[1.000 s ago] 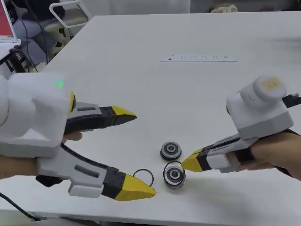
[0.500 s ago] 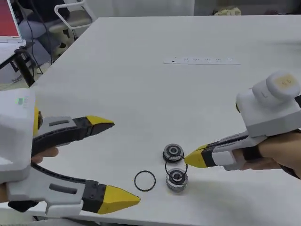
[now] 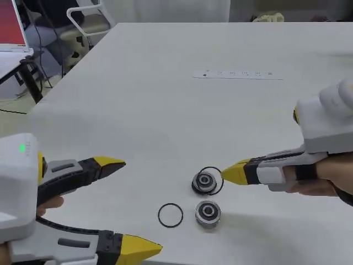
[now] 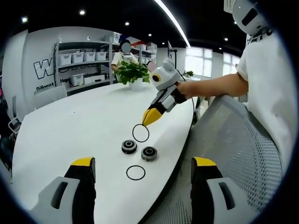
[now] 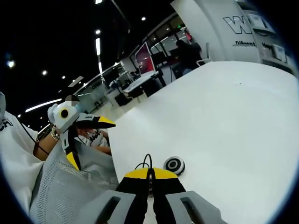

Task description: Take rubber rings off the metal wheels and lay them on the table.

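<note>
Pinching a rubber ring (image 4: 132, 133), right tongs (image 3: 223, 174); wall lettering (image 4: 43, 69) starts "W".

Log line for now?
right hand-held gripper: shut on rubber ring, airborne | left hand-held gripper: open | second ring: on table | metal wheels: on table

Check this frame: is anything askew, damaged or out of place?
Nothing stands out. The near wheel and far wheel sit flat on the table. The loose ring lies flat beside the near wheel. The right gripper pinches the held ring over the far wheel. The left gripper is open.
</note>
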A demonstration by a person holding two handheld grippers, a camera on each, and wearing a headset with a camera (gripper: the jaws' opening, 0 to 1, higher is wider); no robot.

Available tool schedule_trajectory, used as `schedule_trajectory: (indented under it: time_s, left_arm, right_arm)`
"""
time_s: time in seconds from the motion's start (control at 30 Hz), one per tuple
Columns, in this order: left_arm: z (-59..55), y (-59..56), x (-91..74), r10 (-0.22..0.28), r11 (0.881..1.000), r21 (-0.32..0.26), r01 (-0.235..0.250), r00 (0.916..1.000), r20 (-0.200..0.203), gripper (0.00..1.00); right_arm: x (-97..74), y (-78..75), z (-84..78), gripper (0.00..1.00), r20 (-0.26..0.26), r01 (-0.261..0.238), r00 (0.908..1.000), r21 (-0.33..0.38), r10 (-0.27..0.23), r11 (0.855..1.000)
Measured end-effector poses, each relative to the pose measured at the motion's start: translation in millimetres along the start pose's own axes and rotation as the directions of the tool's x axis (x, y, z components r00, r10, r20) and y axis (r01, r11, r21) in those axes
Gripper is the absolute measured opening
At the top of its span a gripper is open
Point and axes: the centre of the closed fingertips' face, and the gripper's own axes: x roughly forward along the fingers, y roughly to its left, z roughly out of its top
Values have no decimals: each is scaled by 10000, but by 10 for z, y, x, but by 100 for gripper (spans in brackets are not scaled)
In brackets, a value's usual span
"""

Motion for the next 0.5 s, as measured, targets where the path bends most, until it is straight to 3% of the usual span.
schedule_trajectory:
  time_s: [0.13, 0.5]
  left_arm:
    - [-60, -20, 11, -161, 9997, -212, 157, 9996, -214, 84]
    - [-105, -31, 26, -239, 9988, -423, 225, 9992, -326, 87]
  right_arm:
    - [9, 13, 15, 0, 53, 48, 10000, -110, -47, 9999]
    - [114, 135, 7, 0, -15, -257, 9997, -536, 257, 9982]
